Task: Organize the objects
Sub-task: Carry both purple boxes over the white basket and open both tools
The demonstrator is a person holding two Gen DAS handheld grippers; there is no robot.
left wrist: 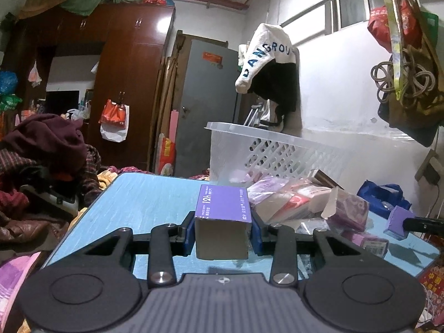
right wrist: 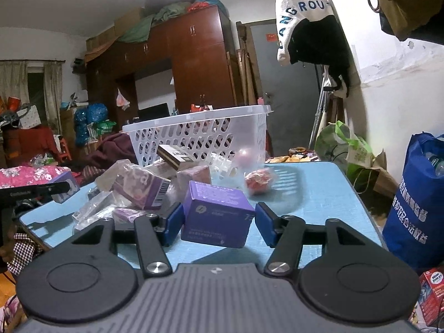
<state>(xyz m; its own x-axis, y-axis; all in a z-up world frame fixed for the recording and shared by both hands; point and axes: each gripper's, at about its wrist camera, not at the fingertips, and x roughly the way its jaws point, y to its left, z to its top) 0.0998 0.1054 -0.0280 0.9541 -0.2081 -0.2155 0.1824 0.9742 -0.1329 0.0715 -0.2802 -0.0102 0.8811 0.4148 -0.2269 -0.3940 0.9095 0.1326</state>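
Observation:
My left gripper (left wrist: 222, 230) is shut on a long purple box marked "12h" (left wrist: 223, 202), held just above the blue table (left wrist: 144, 199). My right gripper (right wrist: 217, 222) is shut on a purple cube-shaped box (right wrist: 217, 216), lifted a little off the table (right wrist: 305, 191). A white slatted basket (left wrist: 277, 152) stands at the table's far side; it also shows in the right wrist view (right wrist: 199, 136). A pile of boxes and wrapped packets (left wrist: 305, 202) lies in front of the basket, also in the right wrist view (right wrist: 138, 186).
A small red wrapped item (right wrist: 259, 181) lies on the table near the basket. A blue bag (right wrist: 416, 208) stands right of the table. Clothes and a wardrobe (left wrist: 116, 77) lie beyond the table. Bags hang on the white wall (left wrist: 402, 69).

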